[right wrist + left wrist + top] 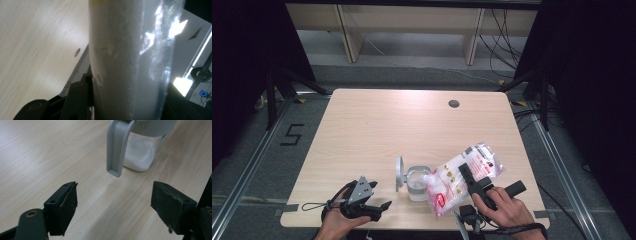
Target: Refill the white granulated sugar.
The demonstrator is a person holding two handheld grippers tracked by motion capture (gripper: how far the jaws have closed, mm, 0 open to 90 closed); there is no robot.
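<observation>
A clear jar (416,183) with a grey flip lid (399,173) standing open sits near the table's front edge, with white powder in its bottom (140,155). My right gripper (468,176) is shut on a plastic bag of white powder (462,177), tilted so its lower end hangs over the jar's mouth. The bag (127,62) presses between the jaws in the right gripper view. My left gripper (379,209) rests open on the table, left of the jar, its jaws wide apart (113,207) facing the grey lid (117,147).
The light wooden table (377,125) has a round cable hole (454,103) at its far right. Black stands and cables flank the table on the floor, and a wooden bench stands beyond the far edge.
</observation>
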